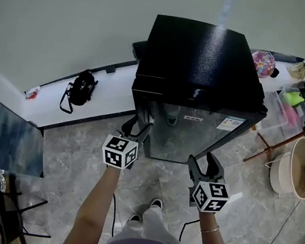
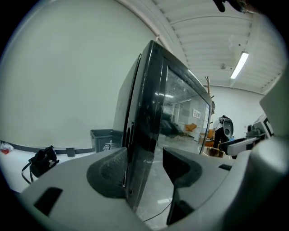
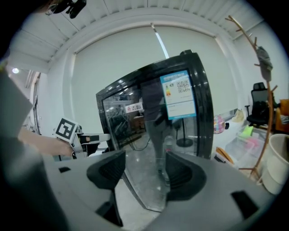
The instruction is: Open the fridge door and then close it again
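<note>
Left hand-held gripper (image 1: 138,128) spread astride fridge door (image 1: 197,133) edge, seemingly not yet pinching; right hand-held gripper (image 1: 204,161) spread, empty. Clamp edge squarely before pulling.

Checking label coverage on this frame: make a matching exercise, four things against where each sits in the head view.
Things:
1. black mini fridge with a glass door
2. black strapped bag
3. cream round tub
4. pink patterned ball

Places in the head view:
A. far right edge, below mid-height
B. centre, upper half
C. left of the fridge
D. just right of the fridge's top

Pairs: 1-B, 2-C, 3-A, 4-D
</note>
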Action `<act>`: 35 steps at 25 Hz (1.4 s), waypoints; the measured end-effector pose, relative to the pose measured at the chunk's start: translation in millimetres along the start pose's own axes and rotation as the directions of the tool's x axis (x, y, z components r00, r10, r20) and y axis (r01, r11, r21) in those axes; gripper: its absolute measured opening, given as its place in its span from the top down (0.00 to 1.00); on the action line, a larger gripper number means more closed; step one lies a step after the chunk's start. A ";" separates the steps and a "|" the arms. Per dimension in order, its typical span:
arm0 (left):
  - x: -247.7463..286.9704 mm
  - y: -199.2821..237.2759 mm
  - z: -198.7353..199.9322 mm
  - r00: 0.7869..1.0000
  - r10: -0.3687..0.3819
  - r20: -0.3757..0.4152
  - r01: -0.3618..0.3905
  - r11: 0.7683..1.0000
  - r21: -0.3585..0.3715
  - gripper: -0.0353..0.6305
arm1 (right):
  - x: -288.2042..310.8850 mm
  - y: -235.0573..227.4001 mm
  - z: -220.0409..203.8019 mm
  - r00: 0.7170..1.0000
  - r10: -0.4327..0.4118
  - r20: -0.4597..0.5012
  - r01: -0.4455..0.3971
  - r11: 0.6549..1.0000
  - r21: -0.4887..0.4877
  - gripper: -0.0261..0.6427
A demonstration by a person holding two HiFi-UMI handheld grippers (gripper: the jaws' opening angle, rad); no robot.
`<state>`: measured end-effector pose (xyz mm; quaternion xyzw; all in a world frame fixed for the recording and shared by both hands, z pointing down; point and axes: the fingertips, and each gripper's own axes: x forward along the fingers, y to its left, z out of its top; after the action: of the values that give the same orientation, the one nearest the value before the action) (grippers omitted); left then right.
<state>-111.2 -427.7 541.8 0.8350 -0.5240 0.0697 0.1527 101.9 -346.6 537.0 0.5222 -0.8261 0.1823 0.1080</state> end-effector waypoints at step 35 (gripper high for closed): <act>-2.6 4.3 1.0 0.995 0.098 -0.031 -0.098 0.995 -0.015 0.66 | -20.5 6.7 -2.3 1.000 -0.007 0.002 0.007 1.000 0.003 0.55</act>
<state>-116.2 -427.5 540.9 0.8059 -0.5625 0.0853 0.1638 104.7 -326.1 530.2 0.5253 -0.8242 0.1825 0.1072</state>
